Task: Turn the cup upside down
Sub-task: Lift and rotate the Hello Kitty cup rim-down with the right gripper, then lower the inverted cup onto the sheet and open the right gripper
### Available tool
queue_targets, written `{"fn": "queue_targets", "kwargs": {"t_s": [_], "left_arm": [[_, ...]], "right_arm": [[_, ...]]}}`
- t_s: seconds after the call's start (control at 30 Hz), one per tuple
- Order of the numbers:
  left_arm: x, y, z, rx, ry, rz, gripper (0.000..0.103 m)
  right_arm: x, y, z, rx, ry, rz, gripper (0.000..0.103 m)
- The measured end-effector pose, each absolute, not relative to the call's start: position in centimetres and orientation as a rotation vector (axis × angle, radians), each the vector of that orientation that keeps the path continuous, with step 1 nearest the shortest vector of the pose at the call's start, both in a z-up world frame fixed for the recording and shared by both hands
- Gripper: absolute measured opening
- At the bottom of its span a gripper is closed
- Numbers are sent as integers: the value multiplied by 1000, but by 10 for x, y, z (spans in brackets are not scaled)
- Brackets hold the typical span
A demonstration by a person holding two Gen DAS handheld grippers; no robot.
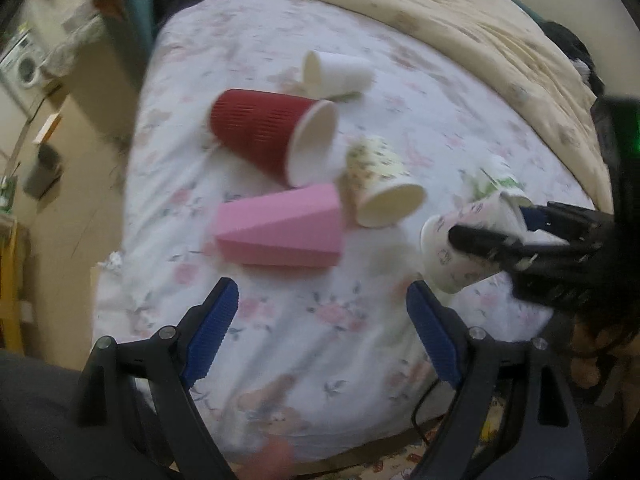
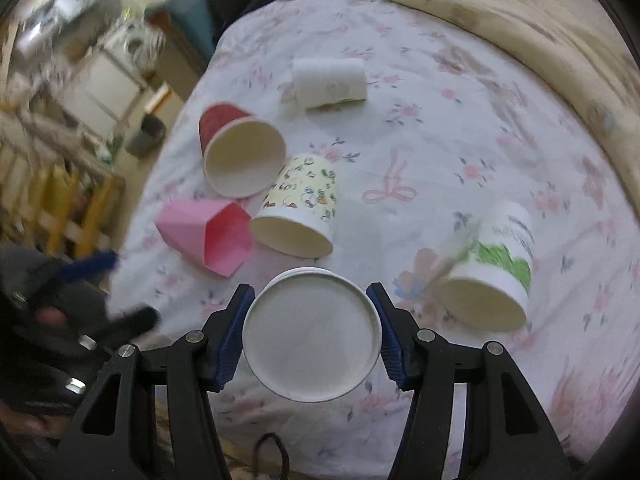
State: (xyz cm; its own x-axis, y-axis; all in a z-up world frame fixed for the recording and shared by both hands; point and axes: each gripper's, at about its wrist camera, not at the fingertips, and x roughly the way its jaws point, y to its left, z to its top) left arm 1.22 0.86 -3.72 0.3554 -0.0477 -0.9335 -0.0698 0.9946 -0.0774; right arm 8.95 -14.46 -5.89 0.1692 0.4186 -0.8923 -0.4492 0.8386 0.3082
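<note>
My right gripper (image 2: 311,330) is shut on a white patterned paper cup (image 2: 312,334), whose flat base faces the camera. In the left wrist view the same cup (image 1: 452,252) is held tilted above the bed by the right gripper (image 1: 492,228). My left gripper (image 1: 322,304) is open and empty above the near part of the bed. Lying on their sides on the floral sheet are a red ribbed cup (image 1: 272,136), a pink faceted cup (image 1: 280,228), a cartoon-print cup (image 1: 380,184), a plain white cup (image 1: 332,72) and a green-print cup (image 2: 492,268).
A cream quilt (image 1: 480,32) is bunched along the far and right side of the bed. The bed's left edge drops to a floor with a bin (image 1: 42,172) and furniture. A yellow-and-white fence (image 2: 60,204) stands at the left.
</note>
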Motion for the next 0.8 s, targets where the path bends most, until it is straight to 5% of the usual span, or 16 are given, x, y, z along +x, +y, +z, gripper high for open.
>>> {"fn": "queue_targets", "kwargs": {"t_s": [0.6,0.7,0.8], "left_arm": [[11,28,-32,-132,1188,81,84],[10,28,-31,-138,1183,78,84],[9,28,-30,-143,1175,78,84]], "right_arm": [[91,-79,-113,-318,1288,617,63],[91,-80,-108,-300,1281,628,71],[92,-82,-99,-281,1254,631,88]]}}
